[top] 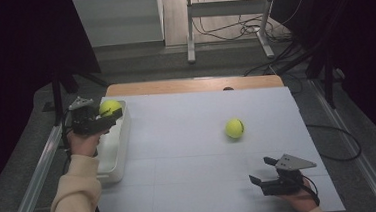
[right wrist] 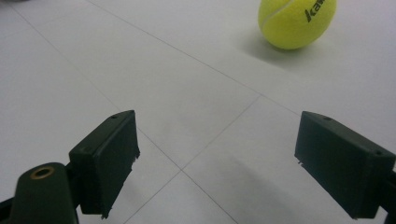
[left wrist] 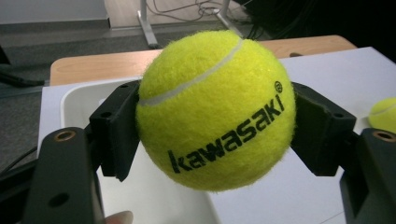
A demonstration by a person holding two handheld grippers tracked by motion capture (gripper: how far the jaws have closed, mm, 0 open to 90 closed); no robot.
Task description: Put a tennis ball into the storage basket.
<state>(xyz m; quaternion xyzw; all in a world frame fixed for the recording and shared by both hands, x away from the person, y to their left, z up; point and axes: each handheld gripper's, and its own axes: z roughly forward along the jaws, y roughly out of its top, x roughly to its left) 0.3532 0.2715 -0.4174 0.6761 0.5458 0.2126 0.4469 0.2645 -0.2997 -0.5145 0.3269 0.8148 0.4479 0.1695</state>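
At the left, the left tool (top: pixel 107 116) grips a tennis ball (top: pixel 109 107) over the white bin (top: pixel 113 156), not yet dropped. A second ball (top: pixel 234 128) waits mid-surface. The right tool (top: pixel 263 170) rests wide and empty.

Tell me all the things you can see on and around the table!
held tennis ball: one, yellow-green with black lettering, clamped in the left gripper over the bin
loose tennis ball: one, yellow-green, on the table right of centre
bin: one, white, at the table's left edge
table: one, white top with a wooden far edge
metal frame: one, grey, on the floor beyond the table
cables: several, dark, on the floor
left gripper: one, black, shut on a ball
right gripper: one, black, open, low over the table's near right
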